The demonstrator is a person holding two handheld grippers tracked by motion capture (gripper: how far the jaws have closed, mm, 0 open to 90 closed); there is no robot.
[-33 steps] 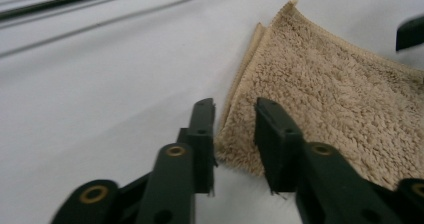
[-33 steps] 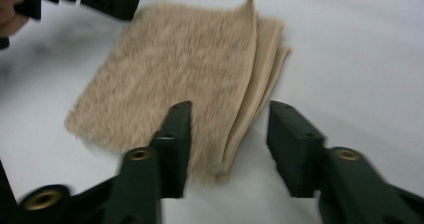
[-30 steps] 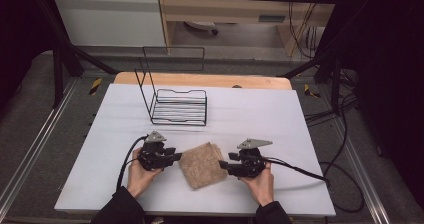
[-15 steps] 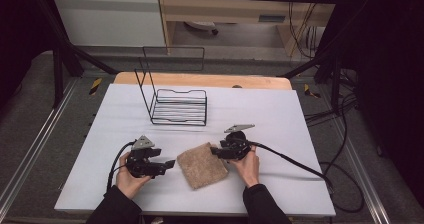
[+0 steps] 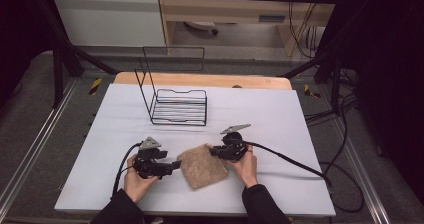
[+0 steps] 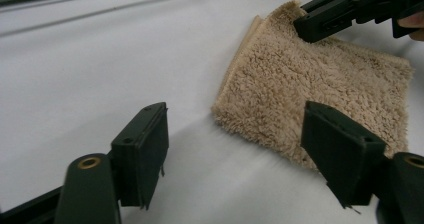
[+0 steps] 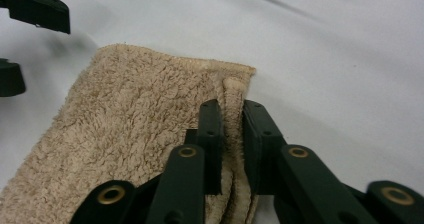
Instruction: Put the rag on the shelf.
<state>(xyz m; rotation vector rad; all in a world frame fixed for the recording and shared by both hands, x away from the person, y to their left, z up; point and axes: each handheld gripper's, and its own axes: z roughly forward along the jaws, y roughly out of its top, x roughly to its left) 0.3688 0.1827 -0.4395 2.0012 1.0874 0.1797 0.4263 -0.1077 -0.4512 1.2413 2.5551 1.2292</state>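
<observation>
I am holding my right gripper (image 5: 215,151) at the far right corner of the folded beige towel (image 5: 202,165), and its jaws have just been closing; in the right gripper view (image 7: 231,129) they are pinching the towel's layered edge, with a thin ridge of terry cloth standing between the pads. I am recording this gripper as clenched on the towel.

The towel is lying flat on the white table (image 5: 280,114), on the near side of the black wire rack (image 5: 178,107) and well apart from it. In the left gripper view the towel (image 6: 320,89) is showing its folded edge toward the camera, and my right gripper (image 6: 320,21) is biting the corner farthest from it.

I am keeping my left gripper (image 5: 176,165) just beside the towel's left edge, on the side away from my right hand. Its jaws have just been closing slightly but are standing wide apart (image 6: 235,149); one pad is hovering over bare table, the other over the towel's near corner, and neither is pressing on the cloth. I am recording this gripper as released, holding nothing.
</observation>
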